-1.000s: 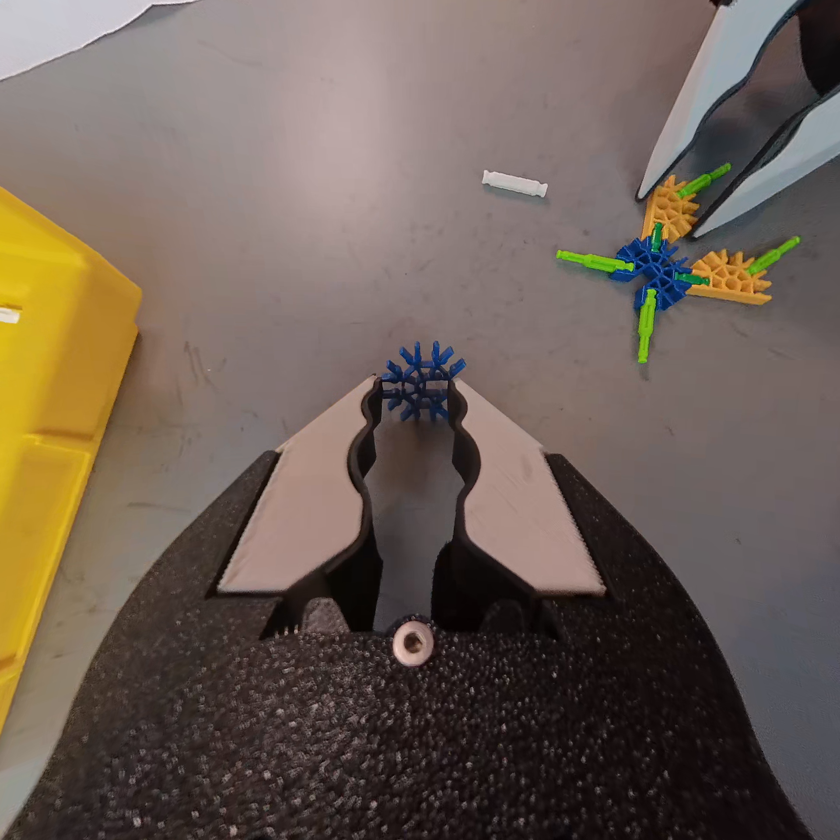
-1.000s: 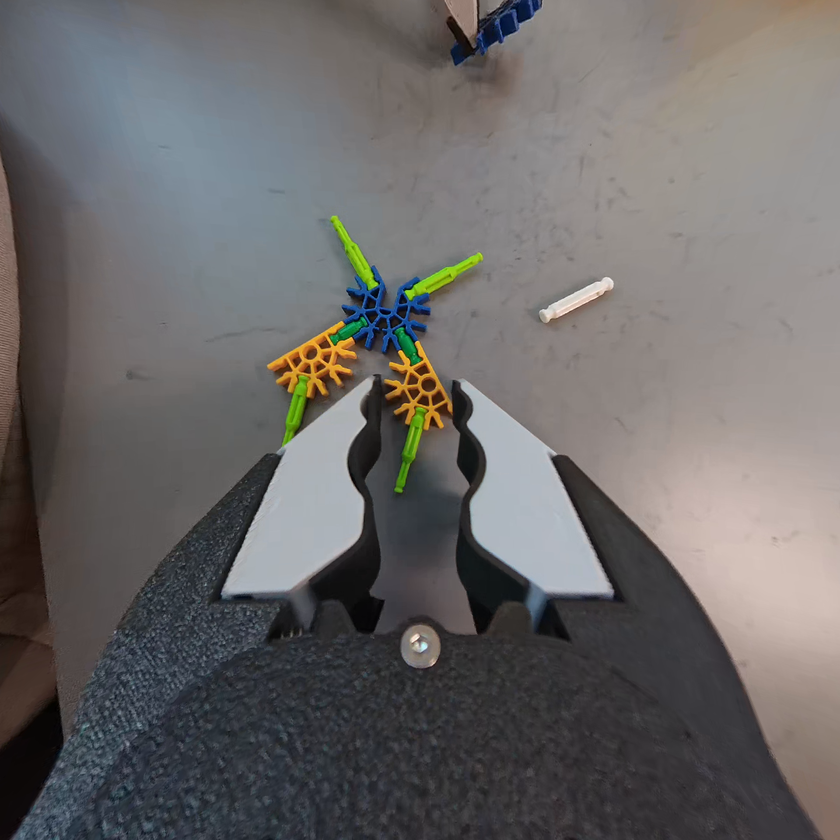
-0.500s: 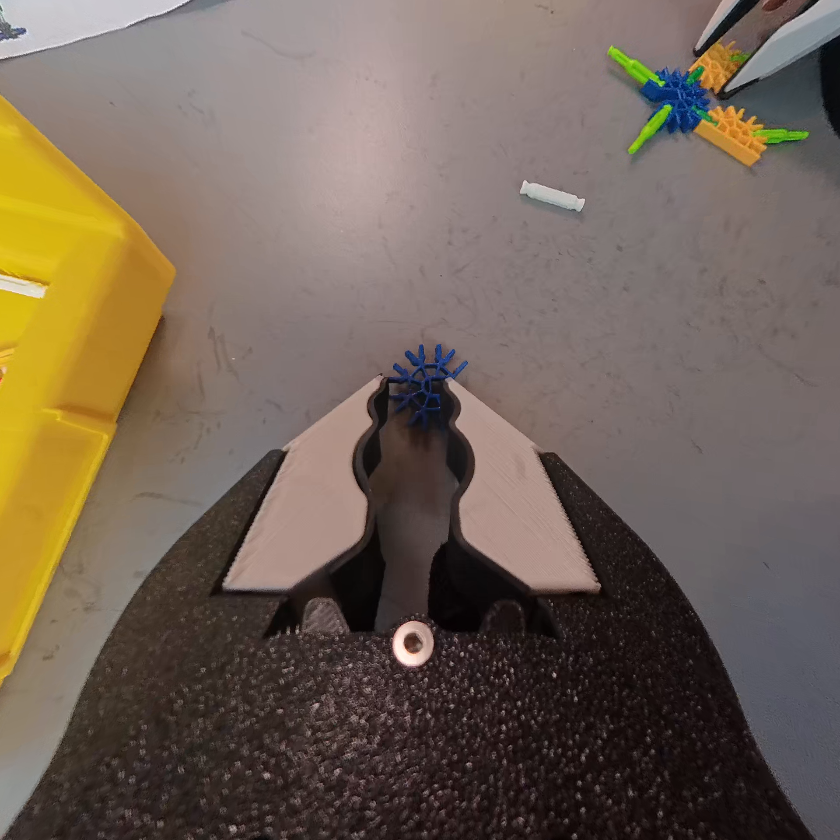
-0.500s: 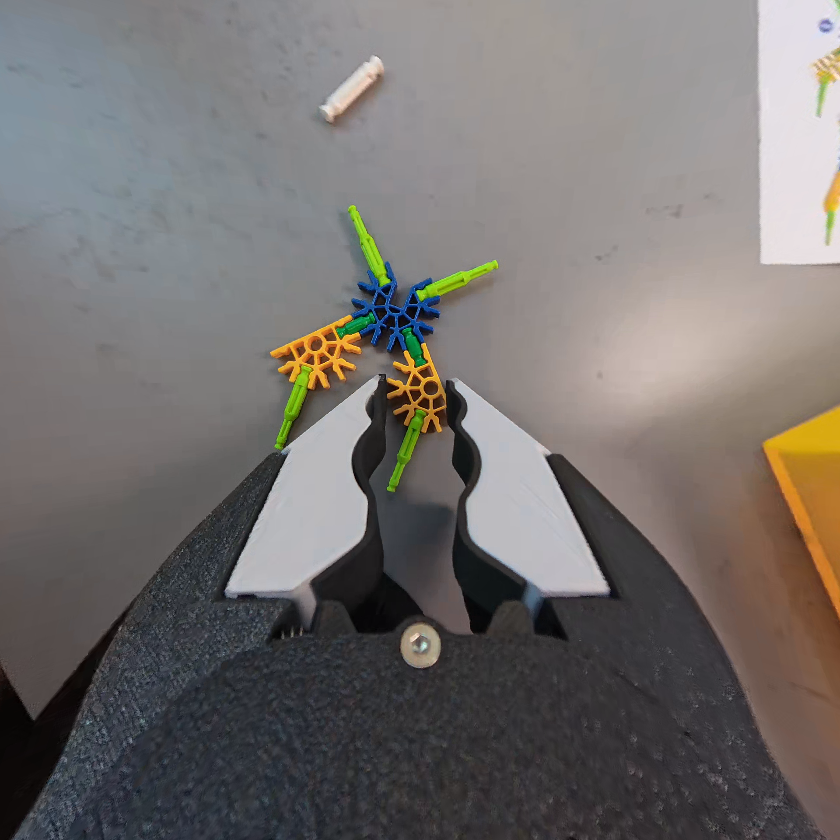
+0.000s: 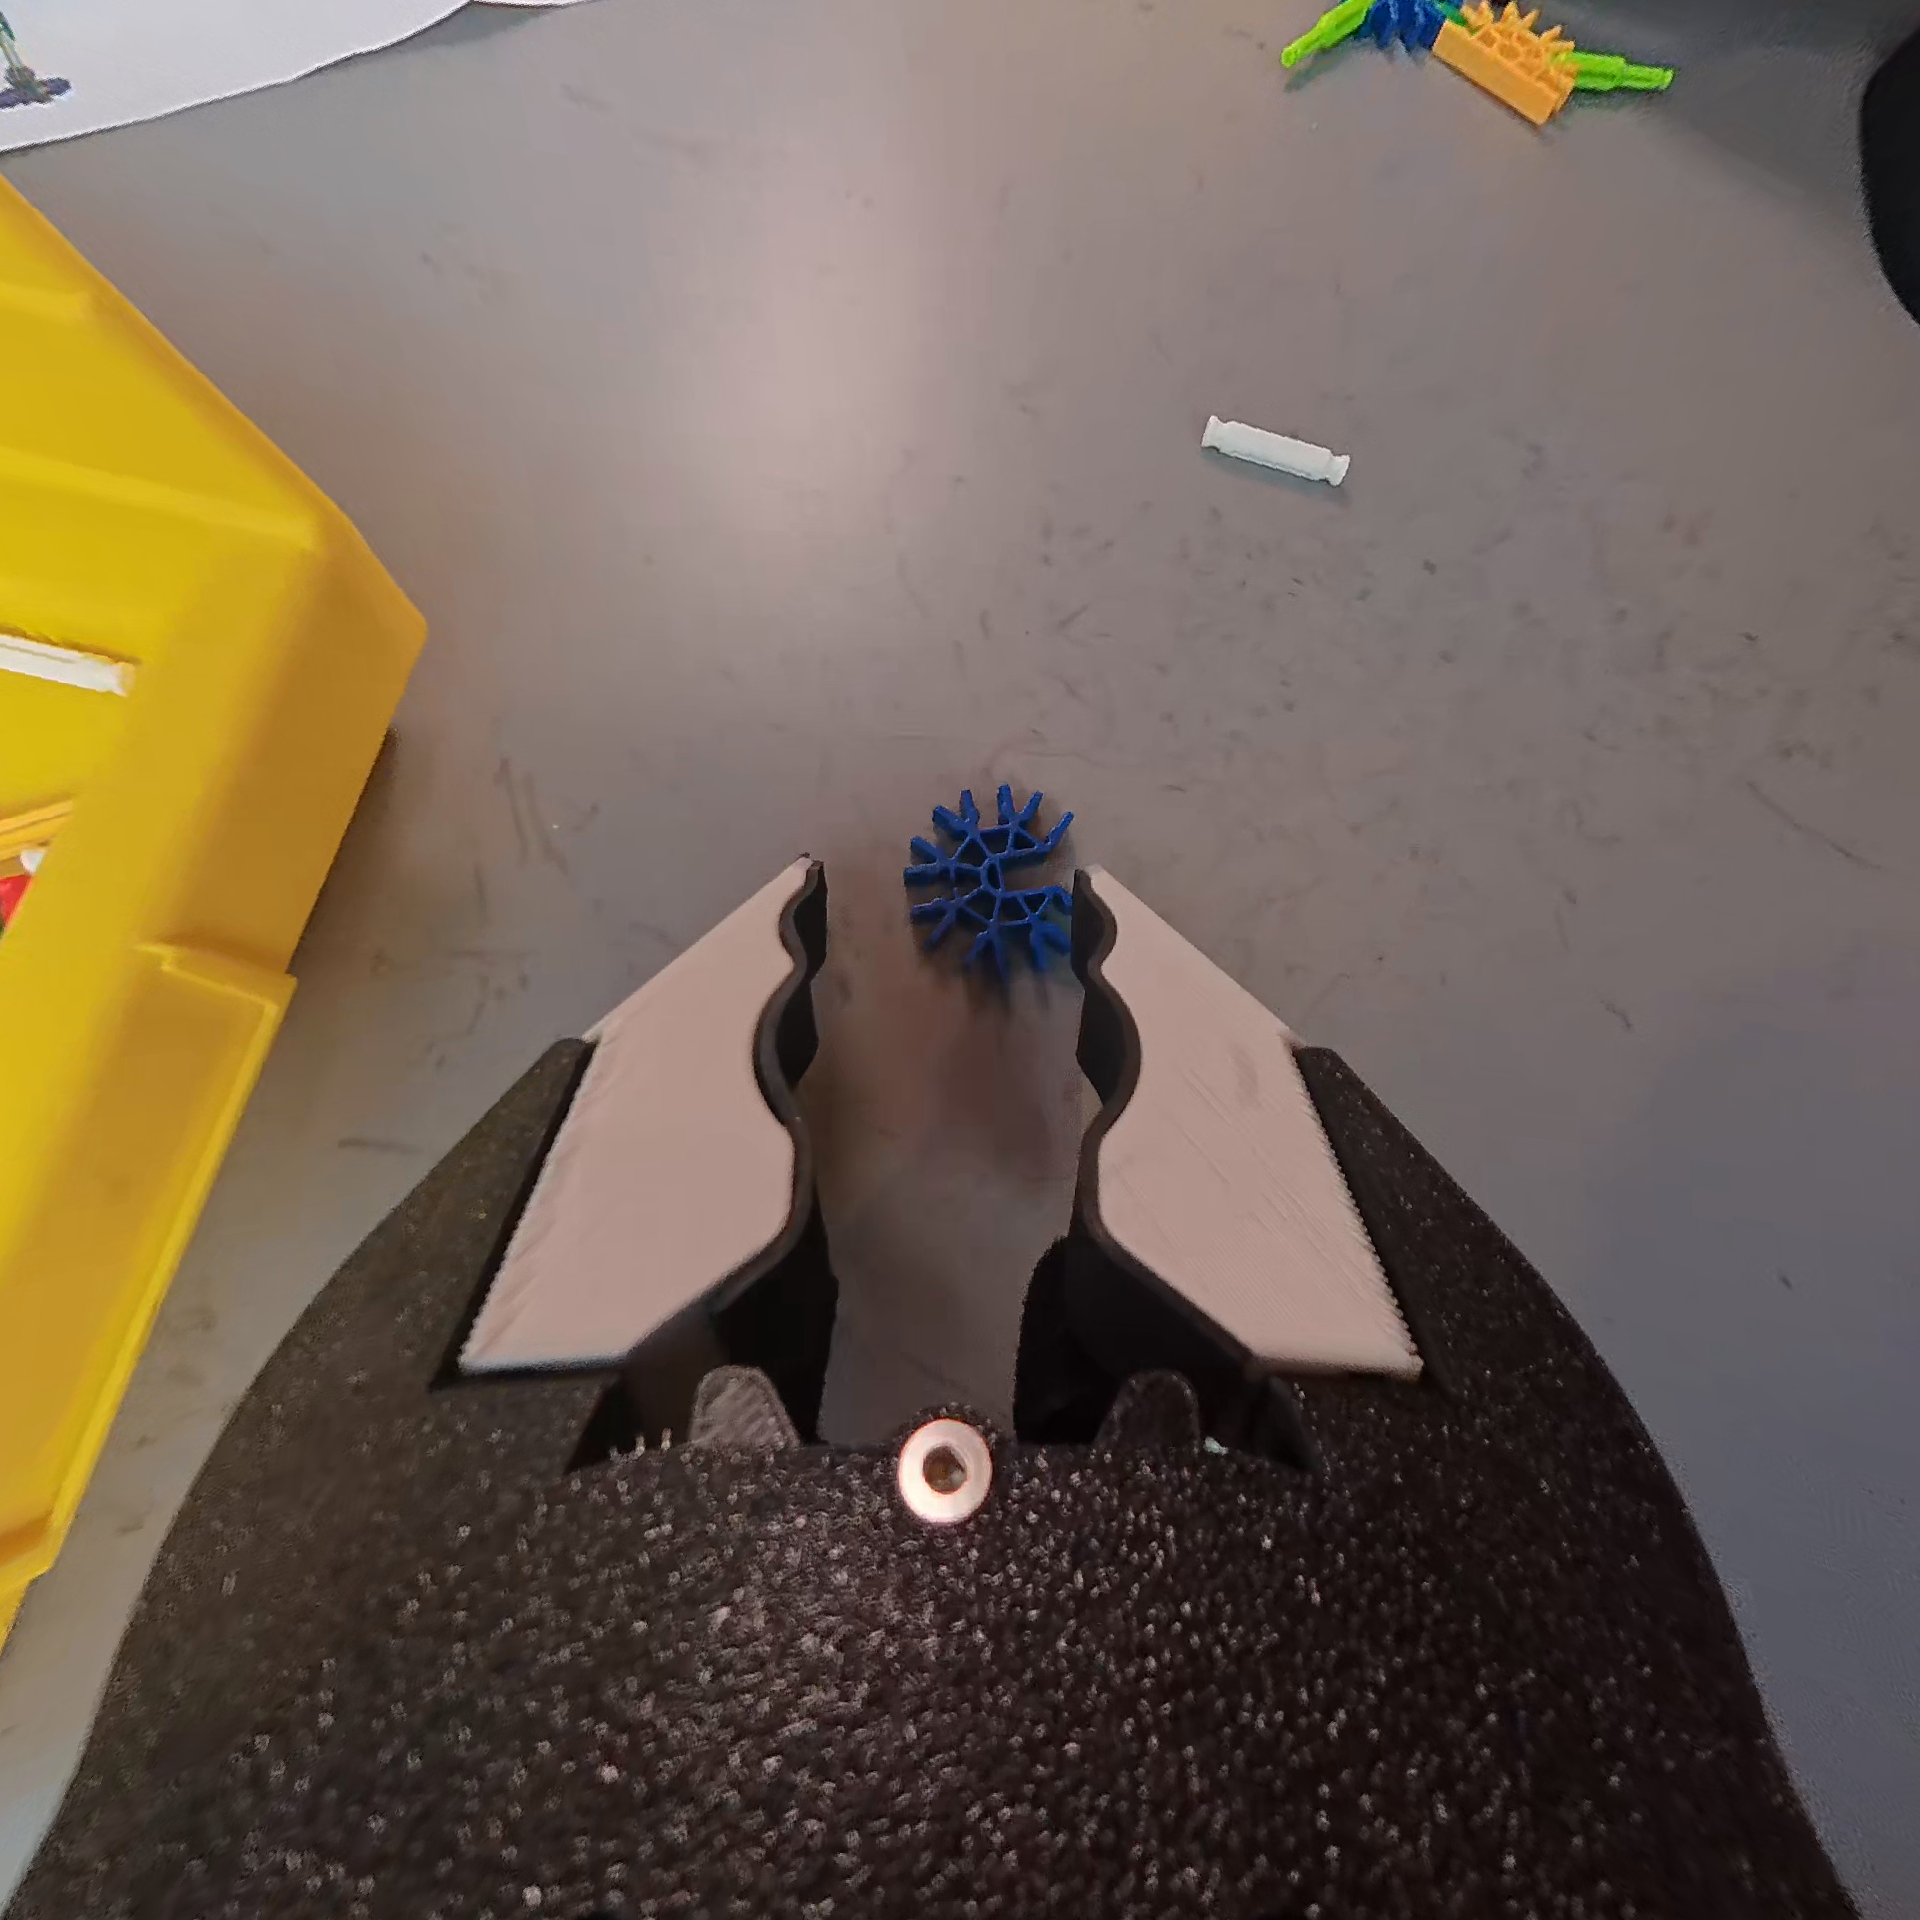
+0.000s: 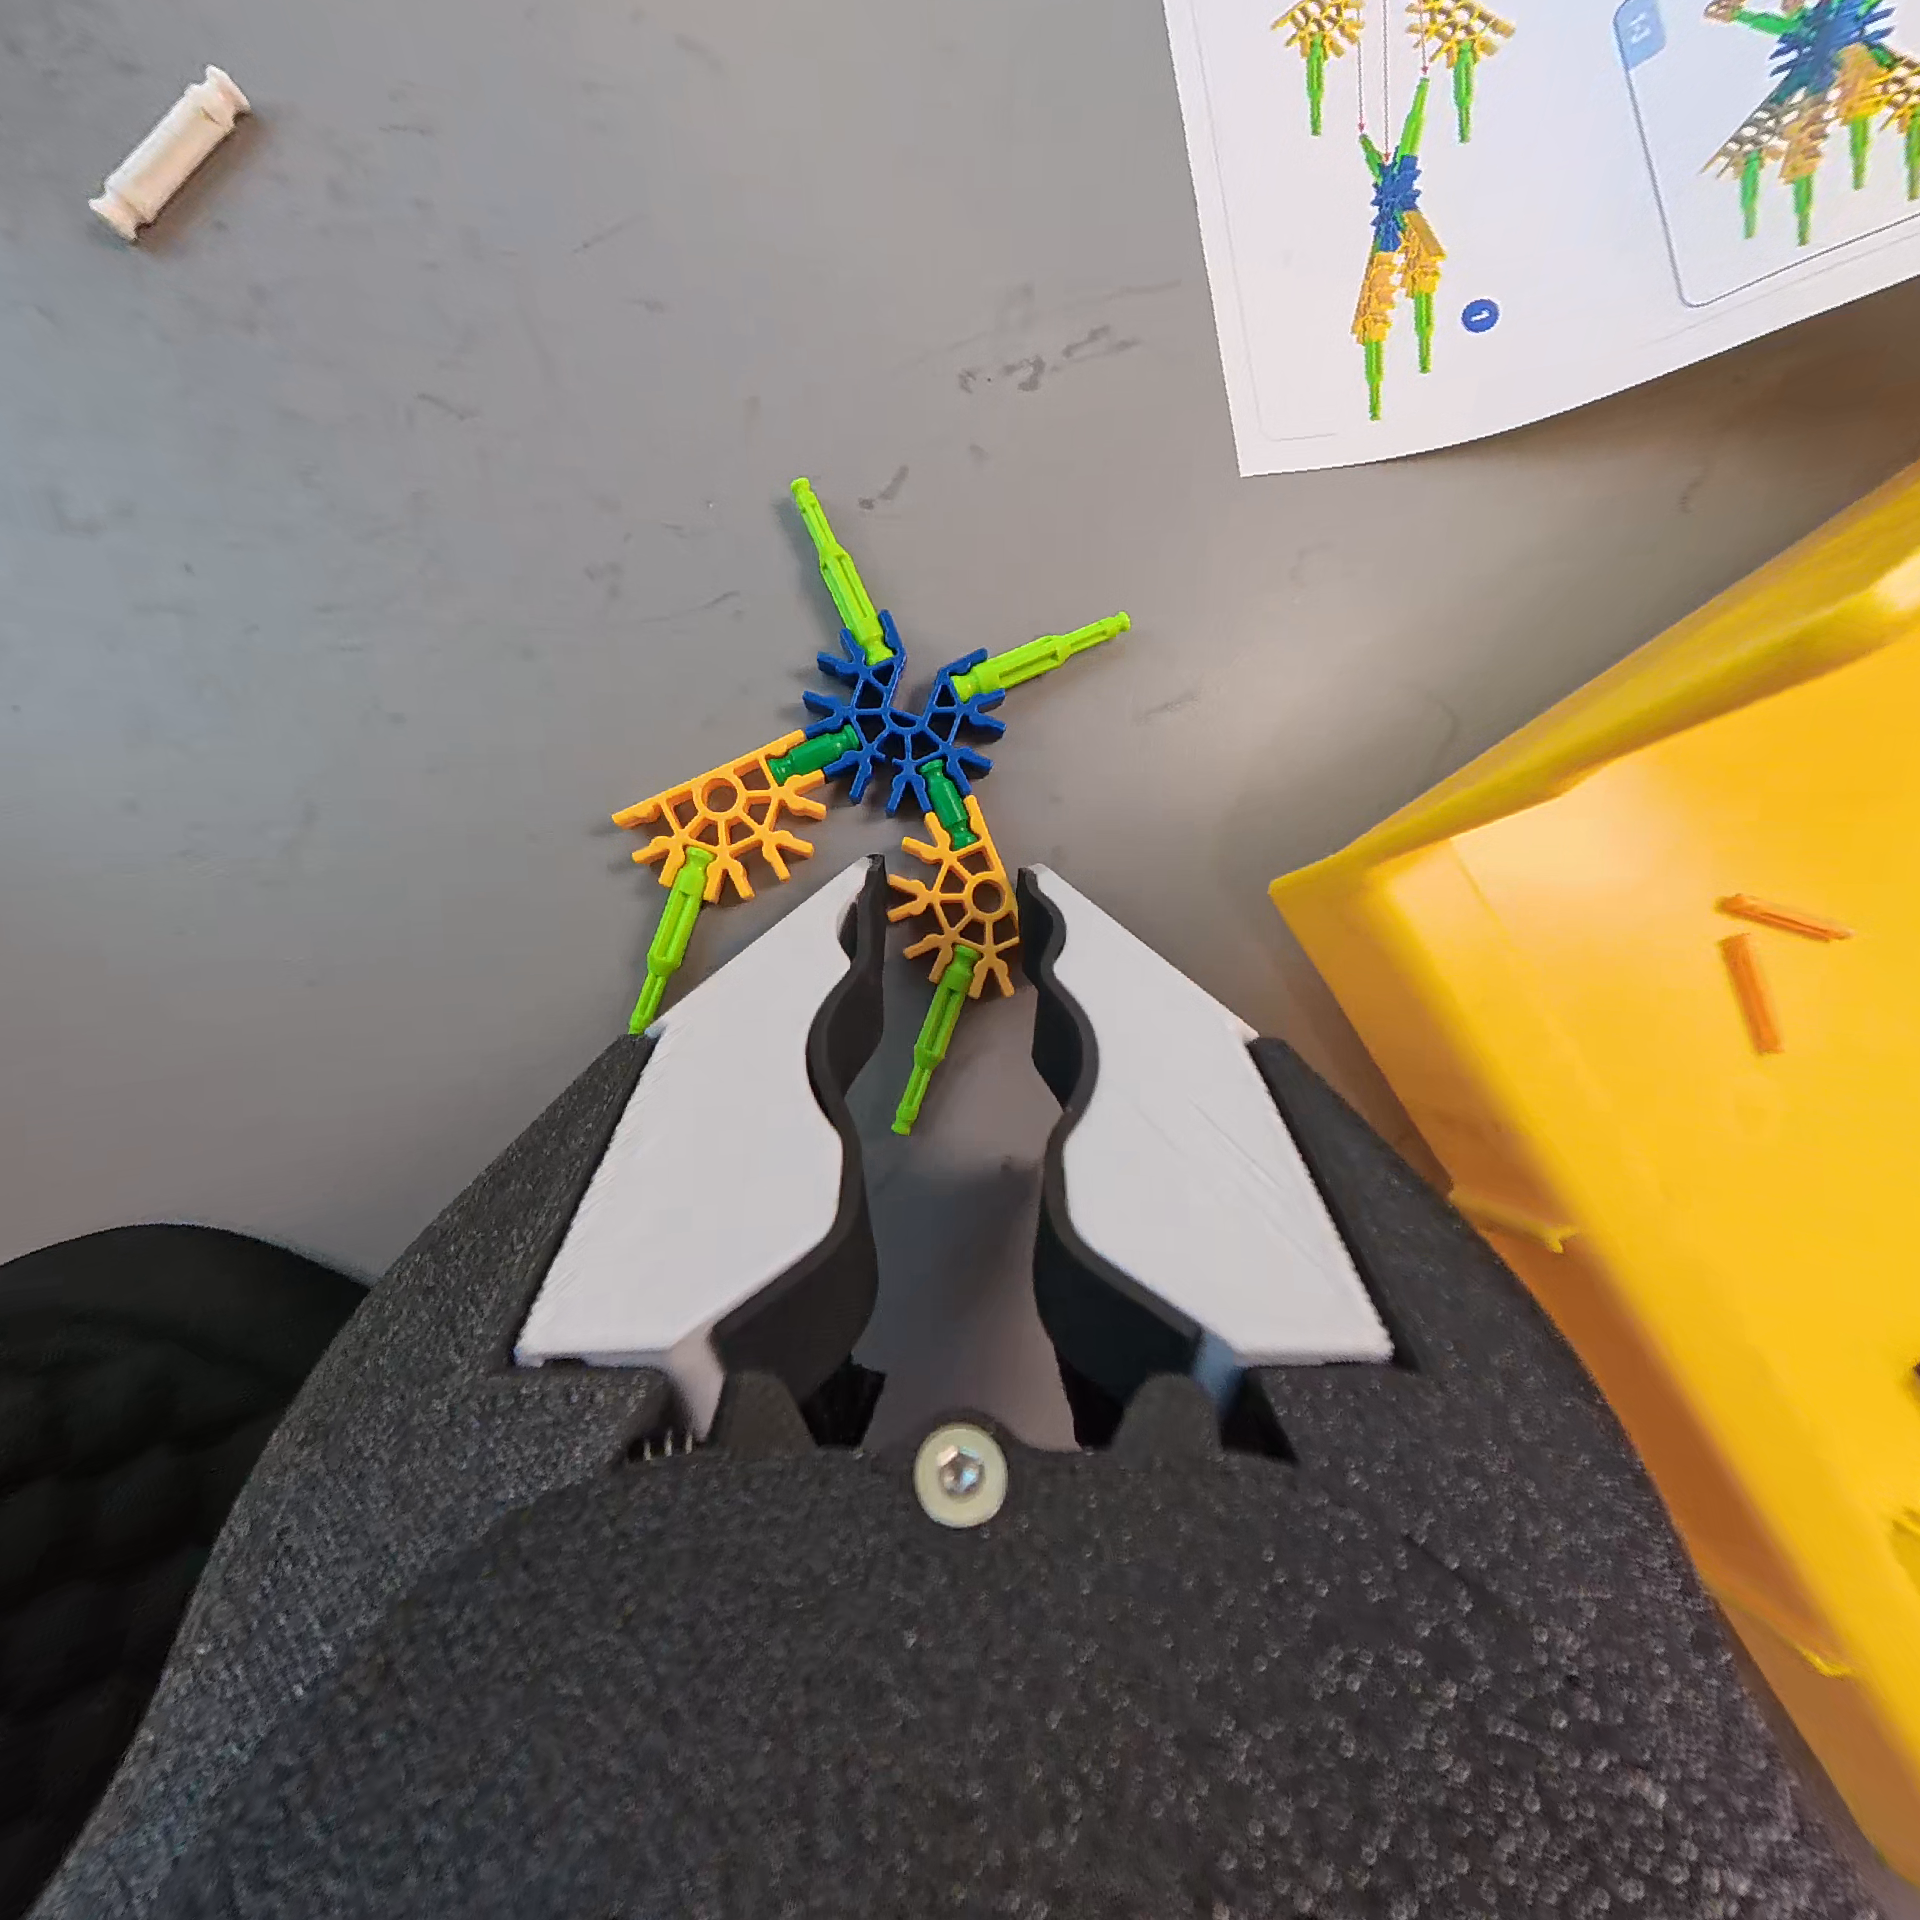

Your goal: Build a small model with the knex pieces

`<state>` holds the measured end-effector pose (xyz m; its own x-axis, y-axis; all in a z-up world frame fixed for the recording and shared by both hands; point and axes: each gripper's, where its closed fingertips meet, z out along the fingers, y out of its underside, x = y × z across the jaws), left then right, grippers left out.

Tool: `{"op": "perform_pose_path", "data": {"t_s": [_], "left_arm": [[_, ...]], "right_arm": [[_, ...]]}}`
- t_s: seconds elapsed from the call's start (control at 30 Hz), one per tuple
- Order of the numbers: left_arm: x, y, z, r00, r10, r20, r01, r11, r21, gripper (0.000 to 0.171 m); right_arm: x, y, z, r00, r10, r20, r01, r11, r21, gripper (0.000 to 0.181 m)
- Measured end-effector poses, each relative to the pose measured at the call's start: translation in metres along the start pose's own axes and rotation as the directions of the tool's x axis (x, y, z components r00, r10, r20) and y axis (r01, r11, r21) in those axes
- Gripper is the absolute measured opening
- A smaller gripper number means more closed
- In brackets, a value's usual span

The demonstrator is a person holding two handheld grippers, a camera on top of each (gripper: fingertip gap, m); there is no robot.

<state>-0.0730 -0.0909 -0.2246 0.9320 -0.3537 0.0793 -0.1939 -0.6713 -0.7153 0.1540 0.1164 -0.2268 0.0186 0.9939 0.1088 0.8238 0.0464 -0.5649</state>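
Note:
My left gripper [image 5: 945,871] is open. A blue snowflake-shaped connector [image 5: 987,894] lies flat on the grey table [image 5: 935,416] between its tips, close to the right finger. My right gripper [image 6: 951,868] is shut on an orange fan-shaped connector [image 6: 961,914]. That connector is part of a small assembly with a blue hub [image 6: 902,727], a second orange connector [image 6: 722,826] and several green rods. The assembly also shows at the far top right of the left wrist view [image 5: 1496,52].
A short white rod [image 5: 1275,464] lies loose on the table and also shows in the right wrist view [image 6: 169,153]. A yellow bin [image 5: 156,727] stands left of my left gripper and right of my right gripper [image 6: 1610,1039]. A printed sheet [image 6: 1558,208] lies beyond it. One gripper's finger ends stand about 30 centimeters off the other's. The right gripper is farther from the short white rod [image 5: 1275,464], some 20 centimeters, than the left, some 11 centimeters. Seen from the right wrist view [image 6: 145,155] as well.
My left gripper has opened and let go of the blue connector, which now lies on the table. My right gripper has swung with the assembly still in it, bringing the sheet and bin into view.

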Motion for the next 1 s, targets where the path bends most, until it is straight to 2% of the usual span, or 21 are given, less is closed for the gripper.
{"op": "perform_pose_path", "data": {"t_s": [0.27,0.43,0.53,0.67,0.8,0.9,1.0], "left_arm": [[0.002,0.000,0.003,0.999,-0.021,-0.026,0.021,1.000,0.009,0.033],[0.002,-0.001,0.004,0.999,-0.032,-0.024,0.032,0.999,0.015,0.031],[0.001,-0.001,0.004,0.999,-0.036,-0.020,0.037,0.999,0.019,0.031],[0.001,-0.004,0.004,1.000,-0.020,-0.015,0.021,0.999,0.036,0.036],[0.004,-0.018,-0.002,1.000,-0.017,-0.010,0.018,0.993,0.117,0.039],[0.009,-0.028,-0.004,1.000,0.006,0.007,-0.007,0.987,0.160,0.039],[0.023,-0.034,0.003,0.999,0.032,-0.004,-0.031,0.987,0.155,0.039]], "right_arm": [[-0.001,-0.001,0.001,1.000,0.022,0.010,-0.023,0.999,0.030,0.023],[-0.001,-0.006,-0.002,0.999,0.034,0.015,-0.035,0.997,0.065,0.023],[0.001,-0.018,-0.014,0.999,0.033,-0.022,-0.030,0.993,0.118,0.024],[-0.015,-0.060,-0.036,0.999,0.021,-0.036,-0.010,0.955,0.295,0.037],[-0.042,-0.092,-0.035,0.999,-0.028,-0.040,0.042,0.912,0.408,0.053],[-0.055,-0.105,-0.023,0.999,-0.029,-0.036,0.042,0.884,0.466,0.063],[-0.047,-0.103,-0.014,0.998,0.007,-0.065,0.025,0.875,0.483,0.072]]}}
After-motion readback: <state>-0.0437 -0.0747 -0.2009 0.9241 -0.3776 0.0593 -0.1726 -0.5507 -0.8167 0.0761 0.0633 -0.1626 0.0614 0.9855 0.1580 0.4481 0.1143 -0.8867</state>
